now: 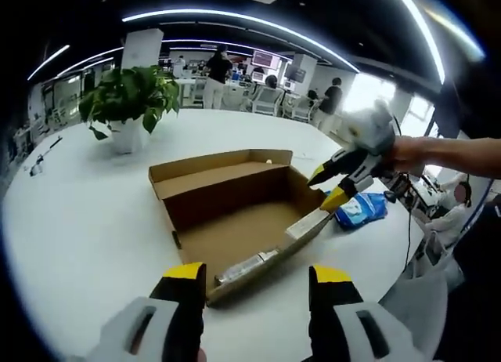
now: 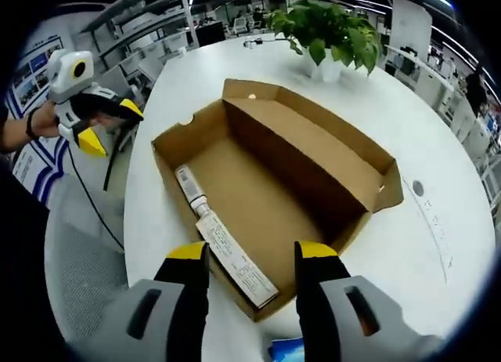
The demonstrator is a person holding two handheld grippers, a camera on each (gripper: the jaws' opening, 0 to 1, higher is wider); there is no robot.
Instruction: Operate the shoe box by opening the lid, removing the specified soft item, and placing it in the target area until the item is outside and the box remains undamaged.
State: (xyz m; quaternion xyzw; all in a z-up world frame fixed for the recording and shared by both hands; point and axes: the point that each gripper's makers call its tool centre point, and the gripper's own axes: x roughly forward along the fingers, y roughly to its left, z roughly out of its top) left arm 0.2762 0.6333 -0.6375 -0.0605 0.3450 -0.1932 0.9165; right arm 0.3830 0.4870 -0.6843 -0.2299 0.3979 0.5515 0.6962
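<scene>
An open brown cardboard shoe box lies on the round white table, its lid folded back and its inside bare. A blue soft packet rests on the table just outside the box's right end. My left gripper is open at the box's near wall, nothing between its jaws. My right gripper is open over the labelled box end, with the blue packet just below its jaws. In the left gripper view the right gripper hovers between box and packet. The left gripper appears left of the box.
A potted green plant stands on the table beyond the box. A grey mesh chair sits by the table edge. A cable hangs near the packet. People and desks fill the office behind.
</scene>
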